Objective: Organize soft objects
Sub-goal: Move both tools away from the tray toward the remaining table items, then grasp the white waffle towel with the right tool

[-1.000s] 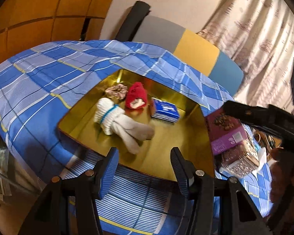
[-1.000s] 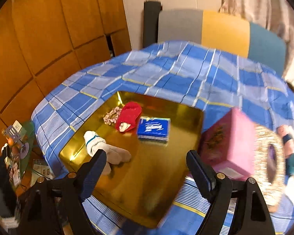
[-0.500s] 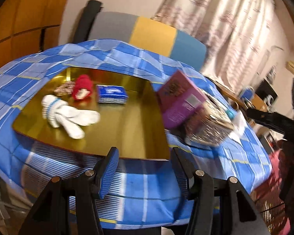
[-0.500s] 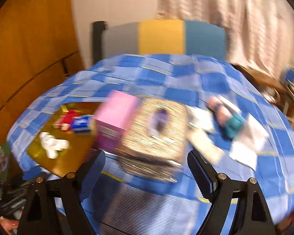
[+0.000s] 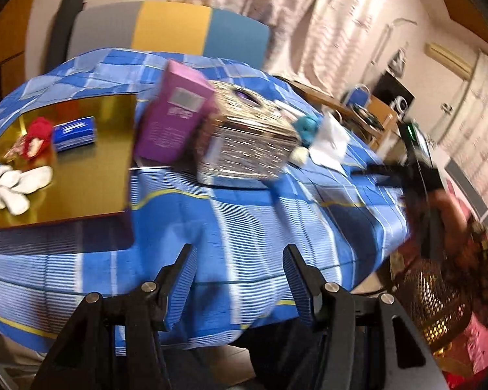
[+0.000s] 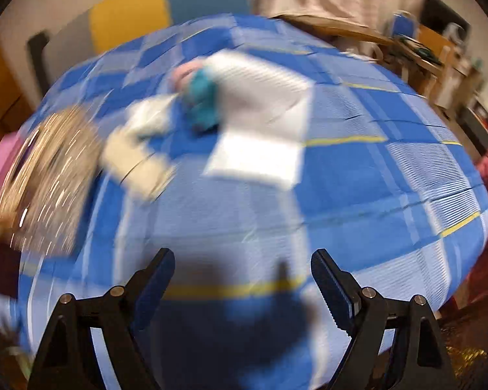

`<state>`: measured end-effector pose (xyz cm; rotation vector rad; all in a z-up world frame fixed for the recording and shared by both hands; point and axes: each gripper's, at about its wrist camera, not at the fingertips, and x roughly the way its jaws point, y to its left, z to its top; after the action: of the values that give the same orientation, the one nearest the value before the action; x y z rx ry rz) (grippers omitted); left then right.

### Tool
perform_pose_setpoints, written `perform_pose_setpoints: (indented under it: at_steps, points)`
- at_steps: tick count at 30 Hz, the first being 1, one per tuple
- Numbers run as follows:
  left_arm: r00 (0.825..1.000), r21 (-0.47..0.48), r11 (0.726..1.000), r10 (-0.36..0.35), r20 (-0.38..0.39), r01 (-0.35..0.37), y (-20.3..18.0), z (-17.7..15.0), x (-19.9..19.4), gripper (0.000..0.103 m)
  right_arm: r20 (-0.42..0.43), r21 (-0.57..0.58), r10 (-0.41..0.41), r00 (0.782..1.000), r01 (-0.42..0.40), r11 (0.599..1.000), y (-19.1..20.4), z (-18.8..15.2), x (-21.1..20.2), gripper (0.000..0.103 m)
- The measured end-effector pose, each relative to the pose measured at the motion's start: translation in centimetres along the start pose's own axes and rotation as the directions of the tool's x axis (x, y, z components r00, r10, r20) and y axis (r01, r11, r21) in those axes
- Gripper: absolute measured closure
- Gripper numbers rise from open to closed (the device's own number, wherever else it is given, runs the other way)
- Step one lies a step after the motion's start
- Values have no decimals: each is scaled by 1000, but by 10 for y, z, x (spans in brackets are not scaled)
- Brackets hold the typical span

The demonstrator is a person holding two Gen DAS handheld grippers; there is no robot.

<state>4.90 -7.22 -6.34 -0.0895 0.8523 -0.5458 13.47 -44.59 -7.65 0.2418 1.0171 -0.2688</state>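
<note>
In the left wrist view a gold tray (image 5: 91,191) at the left holds white socks (image 5: 14,183), a red knit item (image 5: 37,131), a floral scrunchie (image 5: 14,149) and a blue tissue pack (image 5: 74,133). My left gripper (image 5: 239,276) is open and empty over the blue checked cloth (image 5: 250,227) near the table's front edge. In the blurred right wrist view my right gripper (image 6: 242,284) is open and empty over the cloth, short of a teal soft item (image 6: 201,104), a pink item (image 6: 185,71) and white folded cloths (image 6: 260,123).
A pink box (image 5: 172,117) and a glittery tissue box (image 5: 247,139) stand right of the tray. A cream item (image 6: 136,159) lies beside the glittery box (image 6: 45,175). A striped chair back (image 5: 169,29) is behind the table. Curtains and cluttered furniture are at the right.
Both grippers have swung to the right, from the gold tray toward the table's right side. The right view now faces the teal item and white cloths. Both stay open and empty.
</note>
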Motion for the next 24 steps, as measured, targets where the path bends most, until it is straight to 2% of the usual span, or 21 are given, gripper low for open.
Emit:
perform_pose_setpoints:
  at_steps: [4,8,11,14,17,20,24]
  points:
    - [1000,19,1000,-3,-24,4,-14,0,7,48,64,128,-48,997,40,991,-37,58,2,16]
    - [999,33,999,13,-44,-12,-22,0,11,48,94,186,-84,992,66,980,-50,114,11,15]
    - [998,36,999,27,-53,-25,-22,2,12,48,85,234,-78,993,56,971,-52,148,27,15]
    - [998,29,999,35,-57,-34,-21,5,12,48,59,251,-61,996,44,967,-50,164,41,15]
    - [998,13,999,32,-53,-32,-20,9,13,48,29,204,-48,998,41,978,-43,155,52,15]
    - [998,8,1000,20,-59,-19,-21,10,20,48,0,77,-27,1000,27,997,-30,117,50,15]
    - [996,14,1000,-3,-92,4,-28,9,32,48,-18,-75,-45,999,43,996,-24,66,41,15]
